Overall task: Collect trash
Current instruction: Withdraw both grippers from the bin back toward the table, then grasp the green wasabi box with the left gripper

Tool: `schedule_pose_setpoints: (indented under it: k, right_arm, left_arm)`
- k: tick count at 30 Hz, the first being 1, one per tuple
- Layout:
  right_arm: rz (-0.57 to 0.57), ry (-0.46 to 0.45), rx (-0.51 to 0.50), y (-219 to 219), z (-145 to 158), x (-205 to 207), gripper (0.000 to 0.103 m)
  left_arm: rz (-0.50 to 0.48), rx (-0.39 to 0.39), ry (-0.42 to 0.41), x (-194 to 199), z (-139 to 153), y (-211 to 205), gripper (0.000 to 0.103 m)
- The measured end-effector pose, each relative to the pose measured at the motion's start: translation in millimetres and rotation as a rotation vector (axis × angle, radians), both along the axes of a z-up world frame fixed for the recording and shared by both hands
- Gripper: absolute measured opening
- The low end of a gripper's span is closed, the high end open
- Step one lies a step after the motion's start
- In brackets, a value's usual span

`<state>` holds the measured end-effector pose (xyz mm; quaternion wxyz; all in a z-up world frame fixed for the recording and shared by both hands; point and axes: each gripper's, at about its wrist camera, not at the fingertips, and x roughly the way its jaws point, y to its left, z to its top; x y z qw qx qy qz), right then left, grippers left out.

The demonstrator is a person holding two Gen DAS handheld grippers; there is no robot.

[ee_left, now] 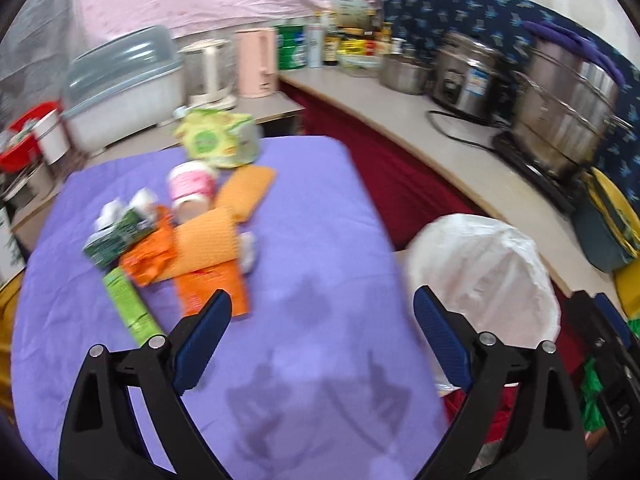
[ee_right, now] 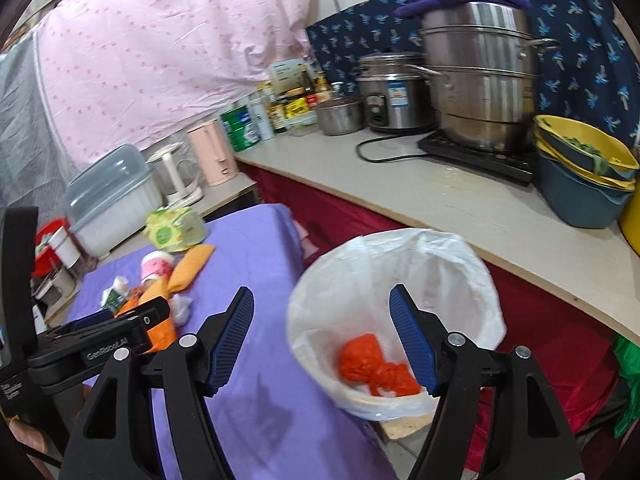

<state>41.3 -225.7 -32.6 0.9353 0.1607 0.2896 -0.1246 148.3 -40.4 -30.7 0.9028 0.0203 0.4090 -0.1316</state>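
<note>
Now both grippers empty: left gripper (ee_left: 322, 312) spread wide over purple cloth (ee_left: 312, 240), right gripper (ee_right: 322, 312) spread above bin bag (ee_right: 460, 256), orange wad (ee_right: 376, 364) inside. Remaining trash pile (ee_left: 172, 240) at cloth's far-left; next, left approaches low, pinches 1 wrapper edge, avoids snagging cloth.

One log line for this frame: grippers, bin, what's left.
left gripper: open, empty | right gripper: open, empty | bin liner: holds orange wad | trash pile: on purple cloth

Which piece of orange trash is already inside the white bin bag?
The crumpled orange wrapper lies in the bag; the other orange packets remain on the purple cloth.
</note>
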Motion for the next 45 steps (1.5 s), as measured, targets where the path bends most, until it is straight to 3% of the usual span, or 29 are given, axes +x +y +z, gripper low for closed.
schedule_pose_setpoints:
  k: [7, 14, 20, 26, 32, 34, 36, 45]
  right_arm:
    - [0.103, 0.027, 0.002, 55, -7, 24, 0.068]
    - [0.174, 0.061, 0.009, 99, -20, 45, 0.068]
    - [0.205, 0.098, 0.012, 123, -33, 61, 0.068]
    - [0.227, 0.129, 0.02, 133, -43, 73, 0.068]
    - [0.246, 0.148, 0.035, 138, -51, 83, 0.068]
    - [0.254, 0.152, 0.036, 142, -53, 86, 0.068]
    - [0.267, 0.157, 0.038, 147, -55, 90, 0.068]
    - [0.316, 0.166, 0.055, 174, -62, 110, 0.068]
  left_arm:
    - [0.201, 0.075, 0.096, 20, -27, 74, 0.088]
    - [0.346, 0.136, 0.191, 40, -66, 117, 0.088]
    - [0.39, 0.143, 0.268, 58, -93, 125, 0.088]
    - [0.374, 0.144, 0.326, 65, -115, 129, 0.086]
    - [0.344, 0.116, 0.348, 60, -118, 142, 0.057]
    - [0.333, 0.104, 0.354, 58, -117, 150, 0.038]
    - [0.336, 0.094, 0.357, 56, -116, 159, 0.031]
    - [0.366, 0.057, 0.316, 50, -100, 202, 0.027]
